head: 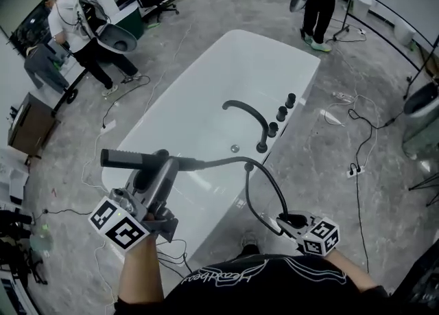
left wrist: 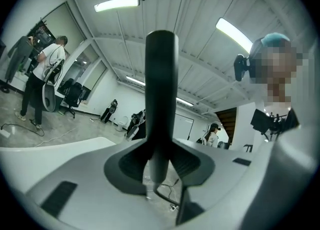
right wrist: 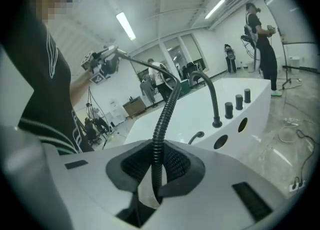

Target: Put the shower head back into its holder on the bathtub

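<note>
Left gripper (left wrist: 160, 170): jaws clenched on the black shower head (head: 130, 159), pads pressing the handle on both sides. The wand lies roughly level across the near end of the white bathtub (head: 206, 101). Right gripper (right wrist: 157, 174): jaws closed on the ribbed black hose (head: 226, 162), which passes up between the pads. The hose arcs from the wand over to the right gripper, with a slack loop hanging between them. Both hands are at the near end of the tub. The curved spout (head: 248, 112) and the row of knobs (head: 282, 112) sit on the tub's right rim, well apart from the wand. The holder is presumably among those black fittings, but I cannot tell which one from here. Step in hand, as I judge it: carrying the shower head towards its seat, not yet over the rim. The next move calls for swinging the wand across to the fittings, tipping the handle downward and lowering it into the holder. The right gripper should meanwhile feed the hose so the loop does not snag on the spout.
</note>
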{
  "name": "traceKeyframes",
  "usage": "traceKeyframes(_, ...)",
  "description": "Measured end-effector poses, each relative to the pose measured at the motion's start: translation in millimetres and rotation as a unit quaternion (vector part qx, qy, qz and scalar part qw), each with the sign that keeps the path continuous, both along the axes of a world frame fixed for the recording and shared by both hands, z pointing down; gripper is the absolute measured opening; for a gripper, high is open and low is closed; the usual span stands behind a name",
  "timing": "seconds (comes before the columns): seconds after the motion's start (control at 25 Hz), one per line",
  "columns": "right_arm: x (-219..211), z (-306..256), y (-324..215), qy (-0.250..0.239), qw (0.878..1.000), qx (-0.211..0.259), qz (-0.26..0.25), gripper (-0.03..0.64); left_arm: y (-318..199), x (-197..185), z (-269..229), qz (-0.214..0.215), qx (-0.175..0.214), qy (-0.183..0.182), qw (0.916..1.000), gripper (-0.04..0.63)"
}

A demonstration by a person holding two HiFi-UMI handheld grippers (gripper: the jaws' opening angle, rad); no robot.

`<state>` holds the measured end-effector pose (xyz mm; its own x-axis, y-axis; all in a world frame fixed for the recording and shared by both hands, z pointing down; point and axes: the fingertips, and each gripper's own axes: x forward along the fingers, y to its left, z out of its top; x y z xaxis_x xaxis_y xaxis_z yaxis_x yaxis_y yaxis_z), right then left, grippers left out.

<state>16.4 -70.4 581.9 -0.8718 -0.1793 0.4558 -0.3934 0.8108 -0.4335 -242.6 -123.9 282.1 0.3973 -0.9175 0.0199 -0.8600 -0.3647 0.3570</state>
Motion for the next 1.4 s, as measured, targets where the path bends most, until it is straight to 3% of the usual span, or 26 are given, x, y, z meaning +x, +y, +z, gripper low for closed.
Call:
traceKeyframes(0.24, -6, -84, -50, -0.06, 0.997, 0.004, 0.055, 0.058, -14, -24, 6, -0.021, 0.003, -0.006, 0.9997, 0.132)
traceKeyframes(0.6, -42, -202, -102, -0.129, 0.985, 0.094, 0.06, 0.057, -8, -72, 0, -0.048, 0.022, 0.003, 0.9986, 0.132)
traceKeyframes(0.84, -68, -274, -120, -0.17, 0.971, 0.163, 0.039, 0.052, 5, -87, -6, -0.067, 0.03, -0.013, 0.9972, 0.132)
traceKeyframes(1.4, -134, -391, -197, -0.299, 0.926, 0.231, 0.009, 0.049, -9, -106, -30, -0.101, 0.024, -0.056, 0.993, 0.132)
